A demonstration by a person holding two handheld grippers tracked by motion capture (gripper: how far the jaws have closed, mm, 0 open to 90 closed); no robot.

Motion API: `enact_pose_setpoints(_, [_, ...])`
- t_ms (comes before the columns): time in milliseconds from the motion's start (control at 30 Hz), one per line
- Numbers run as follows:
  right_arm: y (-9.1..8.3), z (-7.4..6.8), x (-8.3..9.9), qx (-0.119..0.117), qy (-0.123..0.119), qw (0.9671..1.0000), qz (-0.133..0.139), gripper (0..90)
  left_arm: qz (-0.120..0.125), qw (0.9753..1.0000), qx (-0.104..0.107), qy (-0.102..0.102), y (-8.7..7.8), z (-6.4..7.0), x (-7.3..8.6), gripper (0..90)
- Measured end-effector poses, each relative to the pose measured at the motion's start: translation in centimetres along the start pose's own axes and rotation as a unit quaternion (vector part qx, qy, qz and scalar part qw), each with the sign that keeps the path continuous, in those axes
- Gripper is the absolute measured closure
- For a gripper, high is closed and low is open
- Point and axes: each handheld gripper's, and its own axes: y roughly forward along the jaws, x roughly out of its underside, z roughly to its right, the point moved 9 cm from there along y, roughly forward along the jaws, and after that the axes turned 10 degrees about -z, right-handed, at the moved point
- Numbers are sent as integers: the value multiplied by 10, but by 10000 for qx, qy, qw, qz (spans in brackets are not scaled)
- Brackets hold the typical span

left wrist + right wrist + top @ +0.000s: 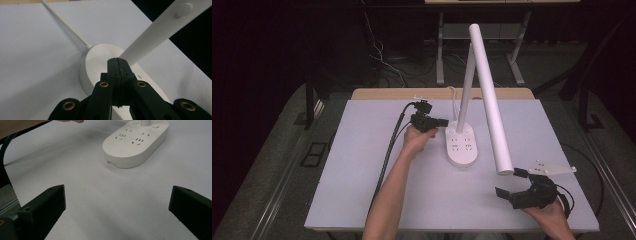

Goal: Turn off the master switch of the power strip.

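A white desk lamp stands mid-table. Its oval base (462, 146) carries socket holes, and a thin stem (467, 80) rises to a long white bar head (490, 100) that slopes down toward the front right. My left gripper (445, 121) is shut with nothing between its jaws. Its tips (117, 60) sit over the back of the base (96, 58), right at the foot of the stem (155, 32). Near the front right my right gripper (510, 182) is open and empty, just below the bar's lower end. It (118, 195) faces the base (135, 145) across bare table.
The pale grey table top (362, 175) has a wooden strip along its far edge. The lamp's white cord (66, 23) runs off the back of the base. My left gripper's black cable (387, 155) trails toward the front. Desk legs and wires lie beyond the table.
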Motion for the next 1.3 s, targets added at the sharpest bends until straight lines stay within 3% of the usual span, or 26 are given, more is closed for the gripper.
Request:
enact_pose_setpoints(100, [0, 1, 0, 5, -2, 10000, -4, 1, 32, 9999, -22, 112, -7, 1, -1, 898])
enact_pose_setpoints(600, [1, 0, 0, 9, -24, 10000, -9, 1, 395, 9988, -184, 240, -54, 8, 2, 890])
enact_pose_setpoints(767, [2, -1, -1, 4, -30, 10000, -15, 1, 462, 9982, -130, 363, -73, 13, 10, 789])
enact_pose_setpoints(1100, [2, -2, 0, 5, -36, 10000, -38, 1, 508, 9974, 46, 505, -108, 26, 35, 410])
enact_pose_setpoints(1300, [3, -2, -1, 25, -20, 10000, -27, 1, 558, 9968, -54, 573, -127, 31, 56, 219])
